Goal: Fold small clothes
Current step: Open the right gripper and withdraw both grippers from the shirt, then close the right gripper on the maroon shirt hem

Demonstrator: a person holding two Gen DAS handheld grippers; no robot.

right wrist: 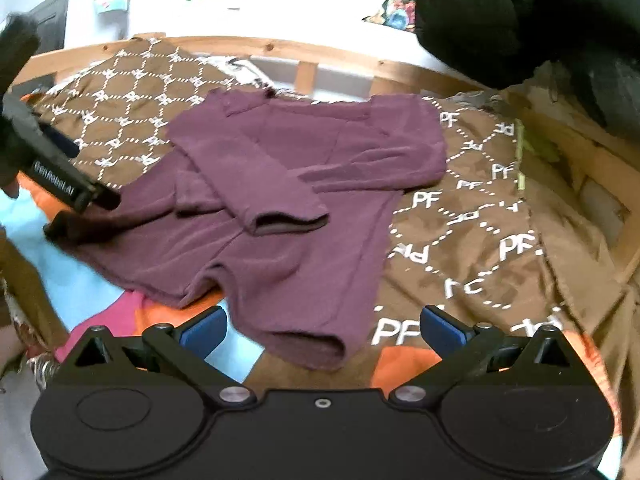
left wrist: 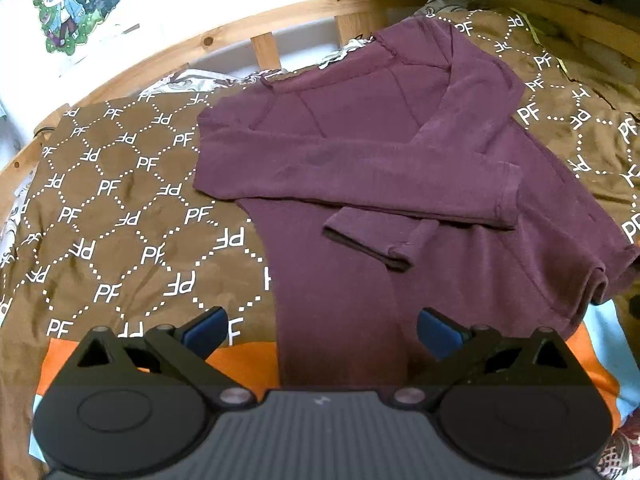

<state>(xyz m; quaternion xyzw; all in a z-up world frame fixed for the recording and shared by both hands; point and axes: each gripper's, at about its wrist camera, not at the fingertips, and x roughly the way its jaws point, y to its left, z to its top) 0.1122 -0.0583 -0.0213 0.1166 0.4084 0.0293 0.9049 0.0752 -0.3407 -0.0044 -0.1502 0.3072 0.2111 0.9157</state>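
A bed with a pale wooden slatted frame (left wrist: 264, 46) is seen ahead of both pairs of fingers, and it is covered by a brown blanket printed with white dotted diamonds and "PF" letters (left wrist: 120, 200). Beneath the blanket's near edge, a sheet in orange, light blue and pink patches (right wrist: 404, 364) is visible close to the fingers.

A maroon long-sleeved knit top (left wrist: 360, 160) is laid flat on the blanket, directly ahead of the left gripper (left wrist: 322, 330), with its hem reaching down between that gripper's fingers. Both sleeves are folded across the chest: one sleeve (left wrist: 480, 184) is laid crosswise, and the cuff of the other (left wrist: 376, 240) rests just below it, ahead of the fingers and slightly to their right. In the right wrist view the top's lower corner (right wrist: 312, 344) lies just ahead of the gap between the fingers of the right gripper (right wrist: 322, 330), slightly nearer the left one.

The blue-padded fingers (left wrist: 208, 330) of the left gripper are held wide apart, with nothing clamped. The fingers (right wrist: 440, 330) of the right gripper are likewise spread apart and empty.

In the right wrist view the left gripper (right wrist: 86, 206) is seen far to the left of the fingers, at the top's hem edge, carried by a black-gloved hand (right wrist: 12, 80). A bulky black padded garment (right wrist: 520, 16) is seen beyond the right finger, at the bed's far corner.
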